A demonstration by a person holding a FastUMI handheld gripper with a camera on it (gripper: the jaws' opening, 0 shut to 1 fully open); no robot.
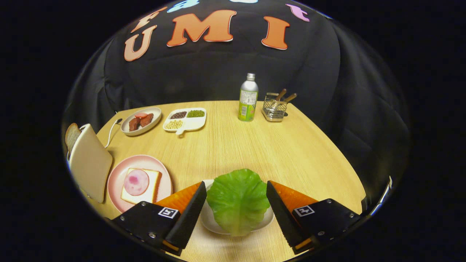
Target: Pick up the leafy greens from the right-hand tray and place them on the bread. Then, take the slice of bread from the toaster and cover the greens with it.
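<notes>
— Gripper [236, 203] fingers are seen spread wide, one on each side of the ruffled green lettuce leaf [237, 203], which lies on a small white plate [209, 220]. Nothing is gripped yet.

— How should the leaf be taken?

— It is best pinched low, near its pale stem, and closed on gently so it is not torn. It would then be carried left to the square bread slice topped with pink ham [141, 186] on the round pink plate [116, 182], beside the cream toaster [90, 165].
</notes>
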